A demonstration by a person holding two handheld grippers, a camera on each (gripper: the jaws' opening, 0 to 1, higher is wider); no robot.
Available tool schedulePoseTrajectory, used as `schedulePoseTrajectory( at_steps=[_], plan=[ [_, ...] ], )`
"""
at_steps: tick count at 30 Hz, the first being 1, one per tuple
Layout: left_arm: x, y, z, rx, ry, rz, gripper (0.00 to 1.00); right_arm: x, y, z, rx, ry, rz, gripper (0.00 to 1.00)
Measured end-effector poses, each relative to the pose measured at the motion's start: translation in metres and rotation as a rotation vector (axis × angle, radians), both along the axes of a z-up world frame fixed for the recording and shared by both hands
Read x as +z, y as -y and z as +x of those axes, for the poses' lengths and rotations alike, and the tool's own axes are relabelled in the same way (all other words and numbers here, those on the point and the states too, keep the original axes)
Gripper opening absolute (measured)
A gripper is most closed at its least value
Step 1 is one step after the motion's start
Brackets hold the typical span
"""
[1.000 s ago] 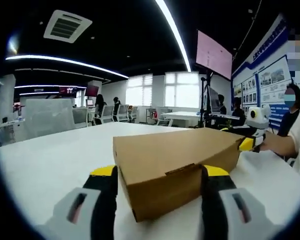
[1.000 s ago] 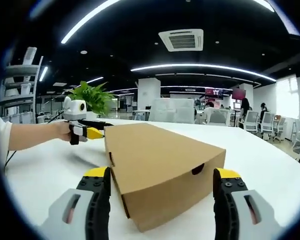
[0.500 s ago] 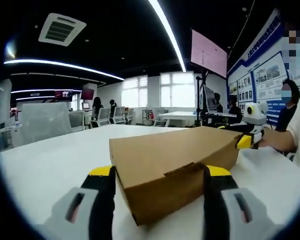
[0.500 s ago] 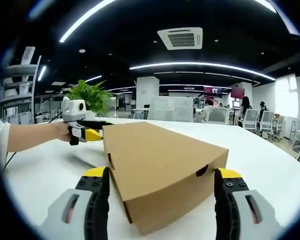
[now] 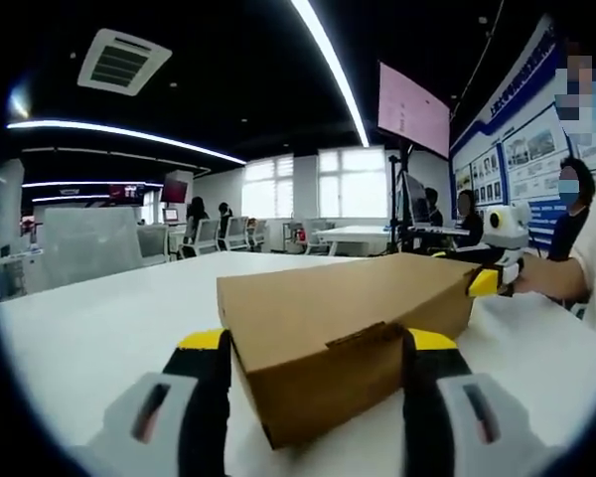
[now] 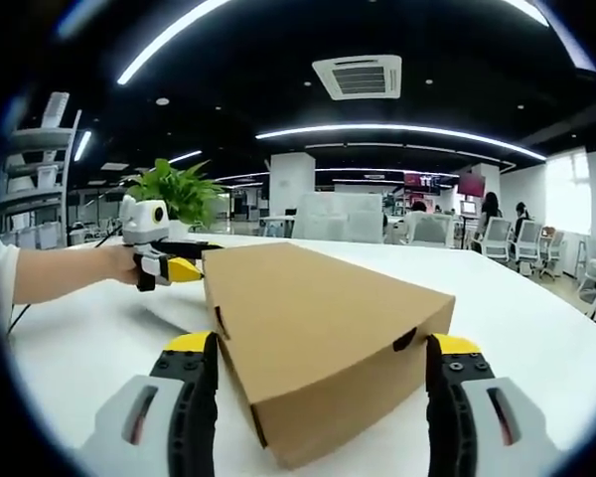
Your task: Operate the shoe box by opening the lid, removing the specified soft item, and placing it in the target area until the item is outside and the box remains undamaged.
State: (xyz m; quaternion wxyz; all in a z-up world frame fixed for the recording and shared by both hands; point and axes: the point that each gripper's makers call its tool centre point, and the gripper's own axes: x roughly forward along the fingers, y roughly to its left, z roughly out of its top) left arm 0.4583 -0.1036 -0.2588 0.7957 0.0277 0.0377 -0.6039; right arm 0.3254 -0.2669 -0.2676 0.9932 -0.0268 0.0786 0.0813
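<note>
A brown cardboard shoe box lies on the white table with its lid down. In the left gripper view its near end sits between the wide-apart jaws of my left gripper, which is open. My right gripper, held by a hand, is at the box's far right end. In the right gripper view the shoe box has its other end between the spread jaws of my right gripper, also open. My left gripper reaches the box's far left corner there. The box's contents are hidden.
A potted green plant stands behind the left gripper. A person's arm comes in from the left. The white table stretches wide around the box. Office chairs, people and a wall screen are far behind.
Both views have shifted only slightly. The box stays shut and both grippers keep their wide-open stance at its two ends.
</note>
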Motion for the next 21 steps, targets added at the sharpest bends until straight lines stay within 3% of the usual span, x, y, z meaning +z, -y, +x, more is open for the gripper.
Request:
schedulePoseTrajectory(
  at_steps=[21],
  plan=[
    [0.0002, -0.0058, -0.0099, 0.047, -0.004, 0.002, 0.71, 0.0005, 0.0005, -0.0022, 0.056, 0.016, 0.010, 0.88]
  ],
)
